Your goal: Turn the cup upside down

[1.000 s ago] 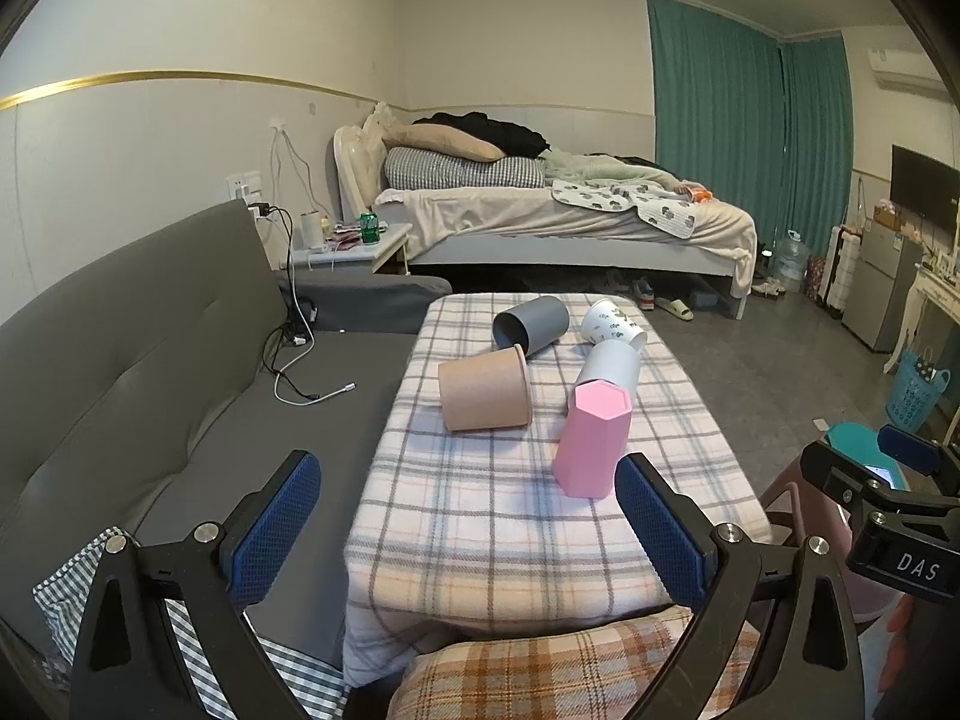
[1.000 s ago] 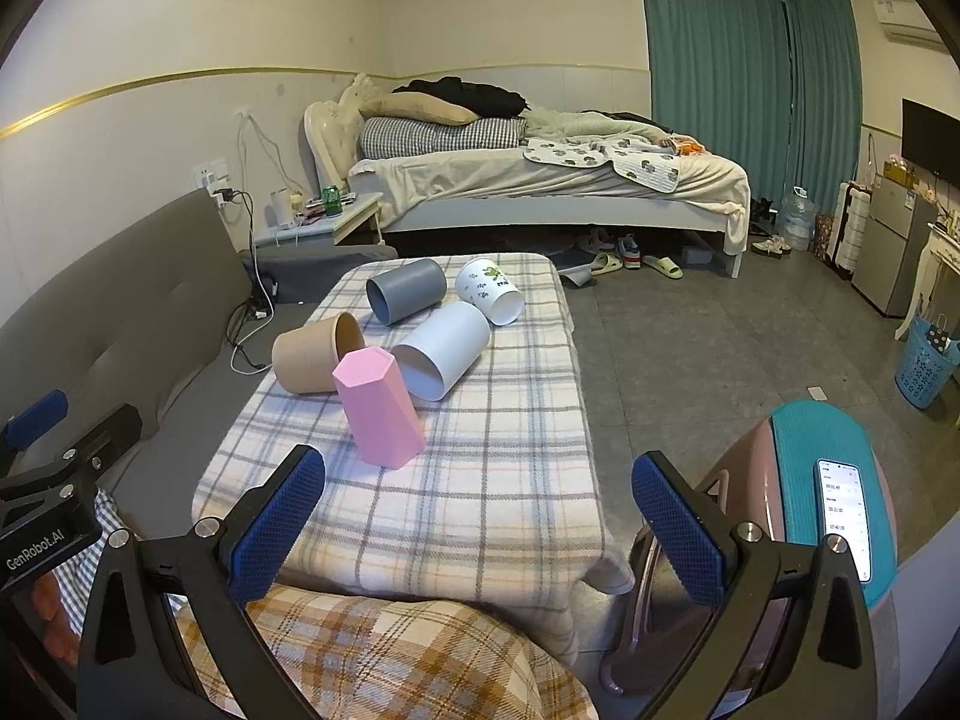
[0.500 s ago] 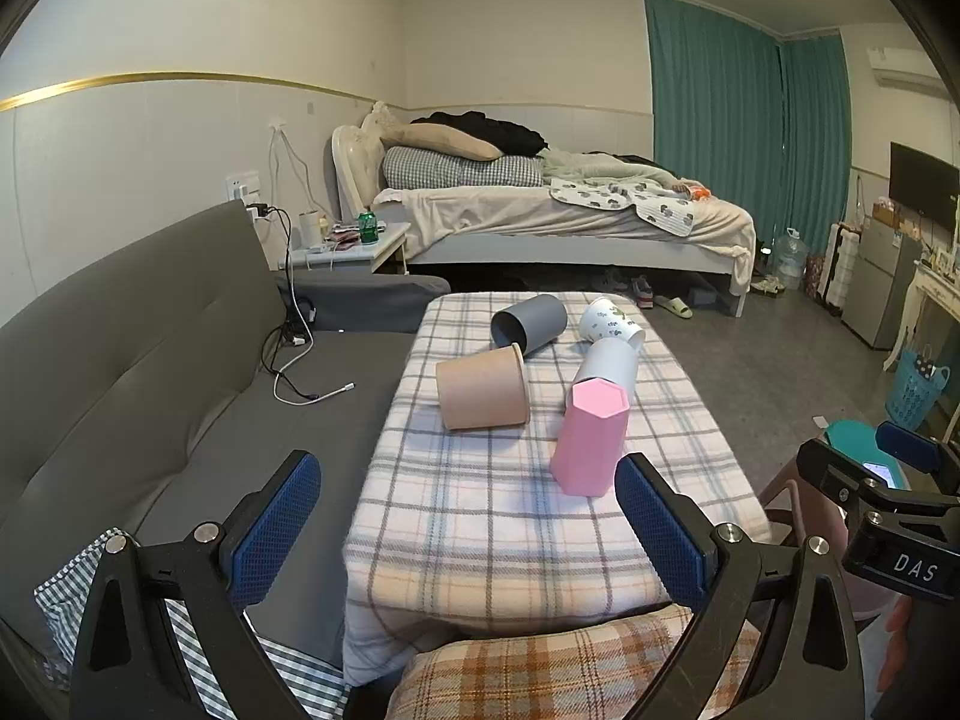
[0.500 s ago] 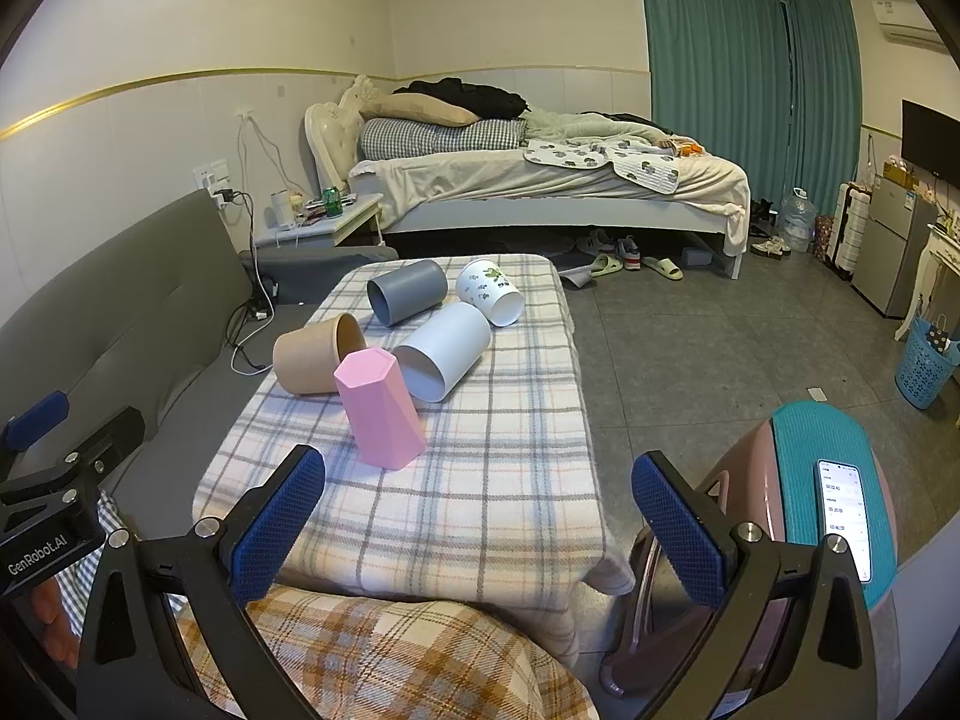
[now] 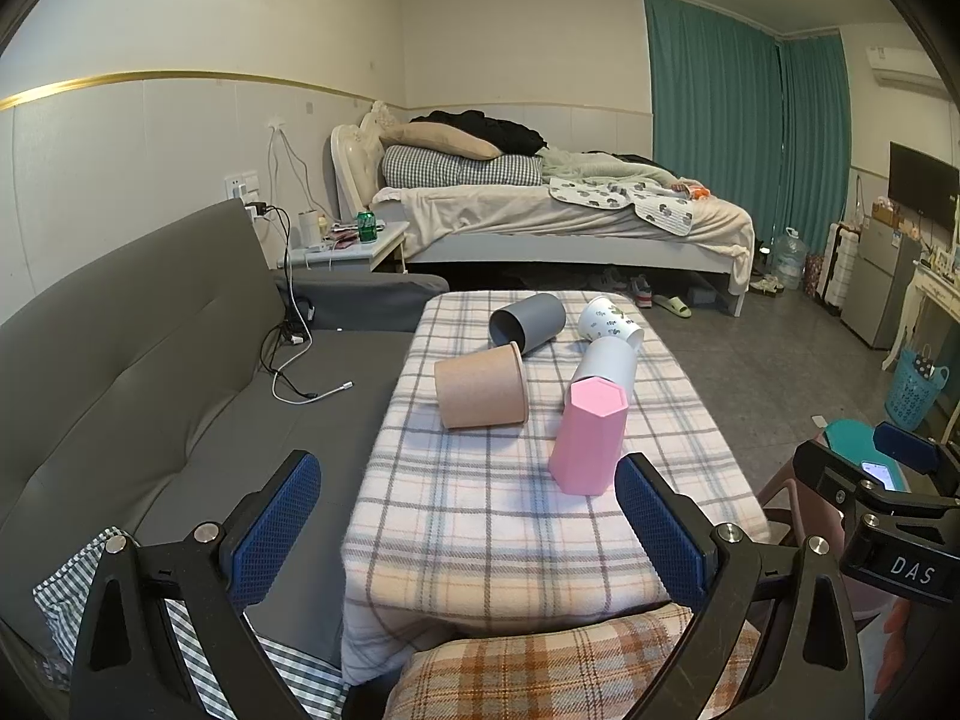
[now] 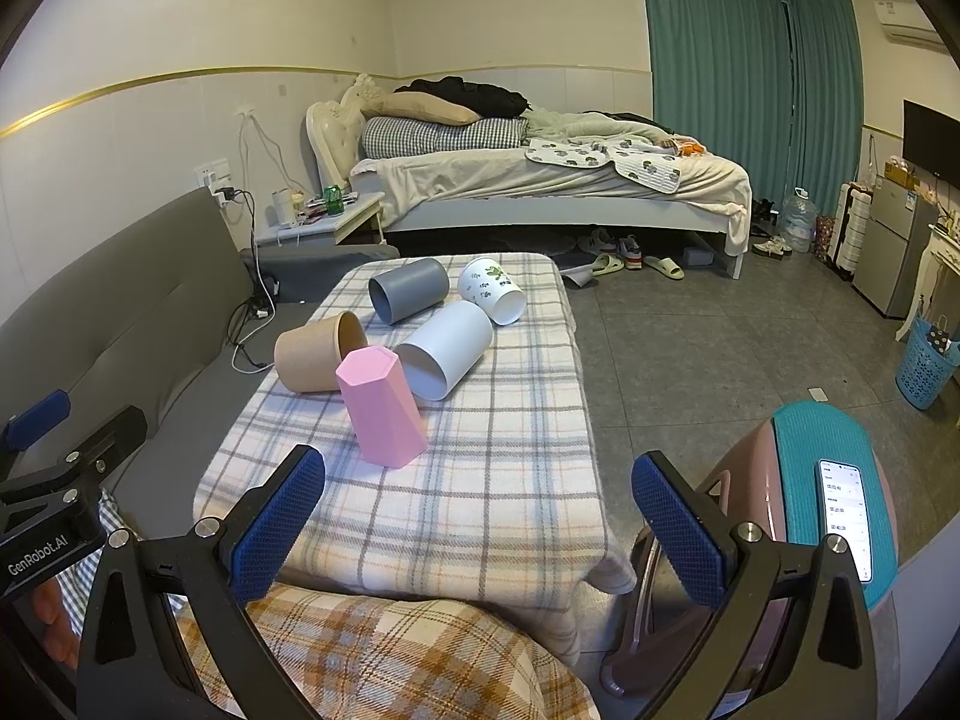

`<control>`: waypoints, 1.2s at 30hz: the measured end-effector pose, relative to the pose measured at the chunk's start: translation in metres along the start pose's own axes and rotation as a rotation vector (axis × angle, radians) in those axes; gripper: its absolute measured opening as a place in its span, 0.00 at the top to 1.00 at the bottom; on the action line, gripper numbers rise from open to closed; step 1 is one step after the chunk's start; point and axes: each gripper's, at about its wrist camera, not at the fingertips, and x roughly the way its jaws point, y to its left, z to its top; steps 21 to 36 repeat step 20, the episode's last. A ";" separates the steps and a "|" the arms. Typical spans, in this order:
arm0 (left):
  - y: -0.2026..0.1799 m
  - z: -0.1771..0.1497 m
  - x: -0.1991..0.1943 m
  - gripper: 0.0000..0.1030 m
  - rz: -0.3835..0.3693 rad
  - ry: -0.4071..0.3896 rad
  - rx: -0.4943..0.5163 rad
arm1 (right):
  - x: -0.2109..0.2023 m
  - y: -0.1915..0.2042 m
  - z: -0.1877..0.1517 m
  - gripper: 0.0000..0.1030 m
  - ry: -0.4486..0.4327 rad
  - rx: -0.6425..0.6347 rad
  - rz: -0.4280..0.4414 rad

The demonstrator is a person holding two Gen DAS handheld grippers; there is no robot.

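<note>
Left wrist view has the left gripper [image 5: 467, 513] spread wide and empty above the near edge of the checked tablecloth [image 5: 480, 516], with the pink hexagonal cup [image 5: 588, 437] at about 1 o'clock, just beyond its right finger and apart from it. That cup stands with its closed end up. At 12 o'clock lies the tan cup [image 5: 480, 385] on its side; farther on lie the grey cup [image 5: 528, 323], the pale blue-white cup [image 5: 606, 363] and the printed white cup [image 5: 611, 324], all toppled.

From the right wrist camera, the right gripper [image 6: 478, 510] is likewise agape, holding nothing; the pink hexagonal cup [image 6: 381, 407] sits at 11 o'clock, near its left finger, not touching. A phone [image 6: 845, 517] rests on a teal stool [image 6: 804, 456] at 3 o'clock.
</note>
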 end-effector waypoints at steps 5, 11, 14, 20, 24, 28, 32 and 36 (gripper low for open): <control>0.000 0.000 0.000 0.01 -0.001 0.000 0.000 | 0.000 0.000 0.000 0.00 -0.001 0.000 0.000; 0.000 0.000 0.000 0.01 0.000 -0.001 -0.001 | 0.001 0.001 0.000 0.00 0.001 0.000 0.001; 0.000 0.000 0.000 0.01 0.000 0.002 -0.004 | 0.001 0.001 0.000 0.00 0.001 -0.003 0.001; -0.003 -0.001 -0.003 0.01 -0.008 -0.013 -0.010 | 0.002 0.002 -0.001 0.00 0.000 -0.003 0.000; -0.003 -0.001 -0.003 0.01 -0.008 -0.013 -0.010 | 0.002 0.002 -0.001 0.00 0.000 -0.003 0.000; -0.003 -0.001 -0.003 0.01 -0.008 -0.013 -0.010 | 0.002 0.002 -0.001 0.00 0.000 -0.003 0.000; -0.003 -0.001 -0.003 0.01 -0.008 -0.013 -0.010 | 0.002 0.002 -0.001 0.00 0.000 -0.003 0.000; -0.003 -0.001 -0.003 0.01 -0.008 -0.013 -0.010 | 0.002 0.002 -0.001 0.00 0.000 -0.003 0.000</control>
